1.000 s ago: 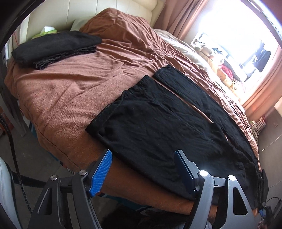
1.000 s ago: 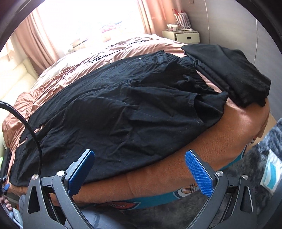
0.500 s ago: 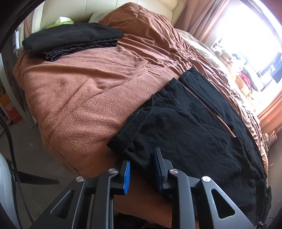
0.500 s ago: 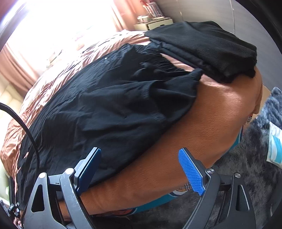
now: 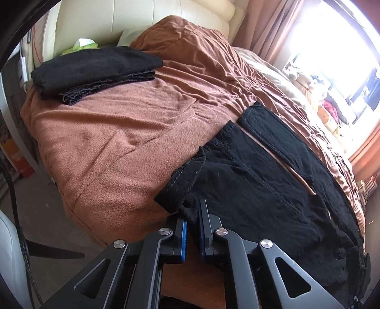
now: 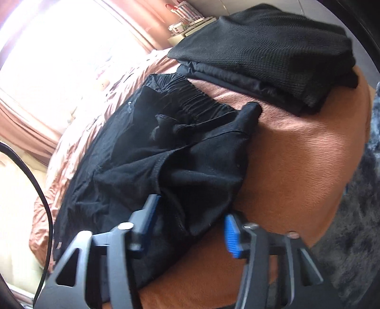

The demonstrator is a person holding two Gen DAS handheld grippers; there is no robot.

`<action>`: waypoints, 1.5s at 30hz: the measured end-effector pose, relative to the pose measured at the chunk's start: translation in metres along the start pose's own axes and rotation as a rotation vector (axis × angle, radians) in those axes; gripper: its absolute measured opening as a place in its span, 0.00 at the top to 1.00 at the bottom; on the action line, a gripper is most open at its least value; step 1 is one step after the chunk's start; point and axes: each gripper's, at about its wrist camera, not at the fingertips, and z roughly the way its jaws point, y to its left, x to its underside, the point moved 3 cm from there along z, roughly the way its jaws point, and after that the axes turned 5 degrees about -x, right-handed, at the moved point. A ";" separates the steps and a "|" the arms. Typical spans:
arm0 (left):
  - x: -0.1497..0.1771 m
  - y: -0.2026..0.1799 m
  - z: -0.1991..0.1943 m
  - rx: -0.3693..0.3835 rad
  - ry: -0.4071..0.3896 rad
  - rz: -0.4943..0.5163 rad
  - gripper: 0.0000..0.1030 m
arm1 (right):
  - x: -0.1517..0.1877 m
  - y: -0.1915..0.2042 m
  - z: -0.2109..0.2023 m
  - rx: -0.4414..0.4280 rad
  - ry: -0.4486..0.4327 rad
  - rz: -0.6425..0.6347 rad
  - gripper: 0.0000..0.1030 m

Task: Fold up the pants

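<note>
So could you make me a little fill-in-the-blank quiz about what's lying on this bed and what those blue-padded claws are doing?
1. The black cotton pants lie spread on a fleece blanket coloured ____.
2. The left gripper is pinched shut on the pants' ____ end.
3. The right gripper has just been closing, with ____ fabric between its jaws.
4. The folded black clothes near the cream headboard are ____ by either gripper.

Missing: brown; hem; black; untouched

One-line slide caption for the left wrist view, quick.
Left gripper shut on the hem of the black pants spread on the brown blanket.

Black pants (image 5: pixel 261 190) flat on bed
</note>
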 end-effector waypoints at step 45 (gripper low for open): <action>-0.197 -0.168 -0.010 0.138 -0.217 0.157 0.95 | -0.104 0.111 -0.025 -0.081 -0.201 -0.199 1.00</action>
